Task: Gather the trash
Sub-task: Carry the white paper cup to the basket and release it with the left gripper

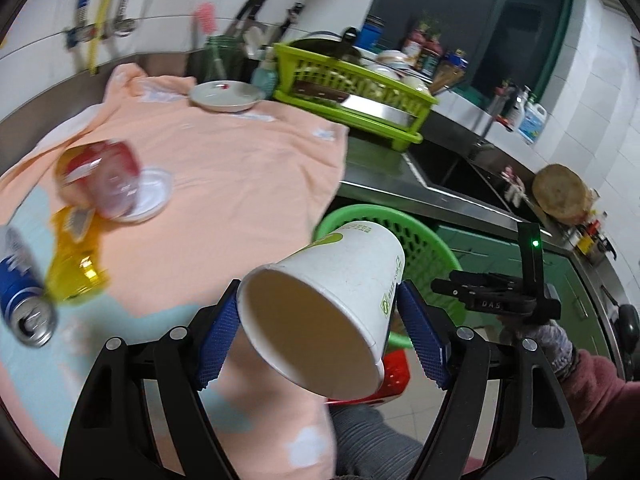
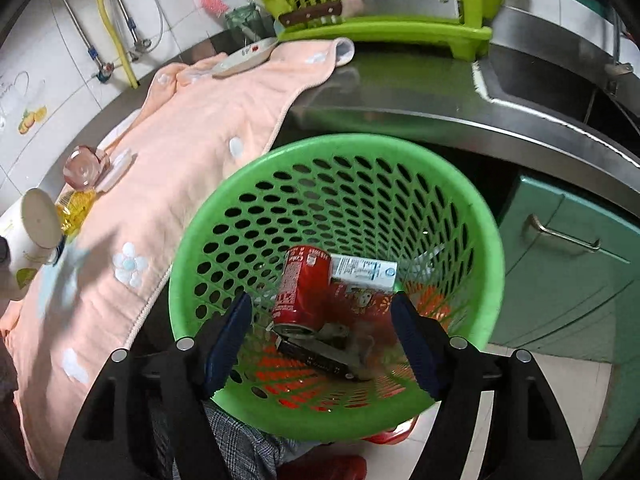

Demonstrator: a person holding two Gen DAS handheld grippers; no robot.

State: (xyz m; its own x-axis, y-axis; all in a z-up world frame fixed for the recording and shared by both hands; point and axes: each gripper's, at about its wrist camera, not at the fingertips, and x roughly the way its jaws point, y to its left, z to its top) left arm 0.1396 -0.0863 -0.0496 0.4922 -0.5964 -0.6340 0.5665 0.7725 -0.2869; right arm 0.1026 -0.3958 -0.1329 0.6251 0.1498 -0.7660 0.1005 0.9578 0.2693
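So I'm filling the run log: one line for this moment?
left tool: shut on paper cup | right tool: open above green basket | red can: in basket

My left gripper [image 1: 316, 336] holds a paper cup [image 1: 328, 308] over the towel's [image 1: 224, 168] edge, the basket [image 2: 472, 216] just beyond it. In the basket lie a can [image 2: 300, 292] and carton [image 2: 364, 274]; the dish rack [image 2: 384, 4] sits behind on the counter [image 2: 400, 92]

My views are evenly bright, with glare on the steel counter [image 2: 400, 96]; left of the green basket [image 1: 430, 248], the cans blur, and edges bend.
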